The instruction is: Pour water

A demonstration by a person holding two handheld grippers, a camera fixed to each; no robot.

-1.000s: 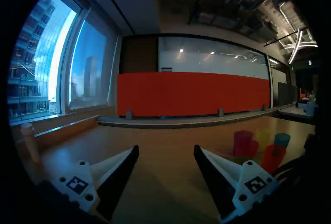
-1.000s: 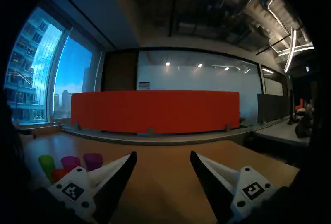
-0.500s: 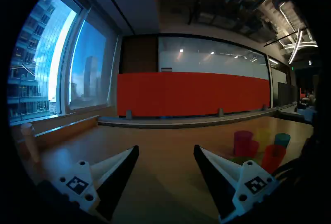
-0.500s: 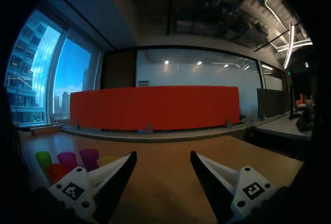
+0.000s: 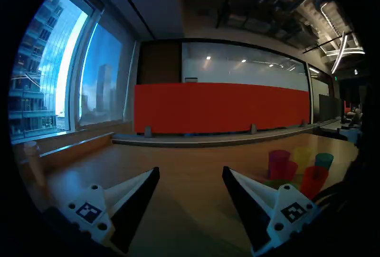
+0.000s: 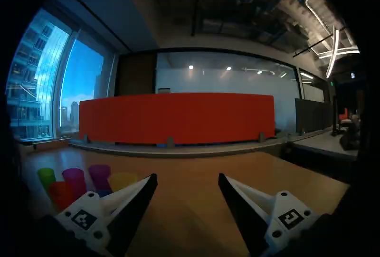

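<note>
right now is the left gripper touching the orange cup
Cannot tell. In the left gripper view the orange cup stands beside the open left gripper, its base hidden behind one finger, so neither contact nor a gap shows plainly.

pale wooden tabletop (image 5: 190, 162) lies open either side of the cluster of coloured plastic cups (image 5: 285, 164); beyond it a long red partition panel (image 5: 218, 107) blocks passage.

Wooden table (image 5: 190, 200) with coloured cups (image 5: 279, 162)
The cups are seen grouped upright, close together, on the bare wooden top.
</note>
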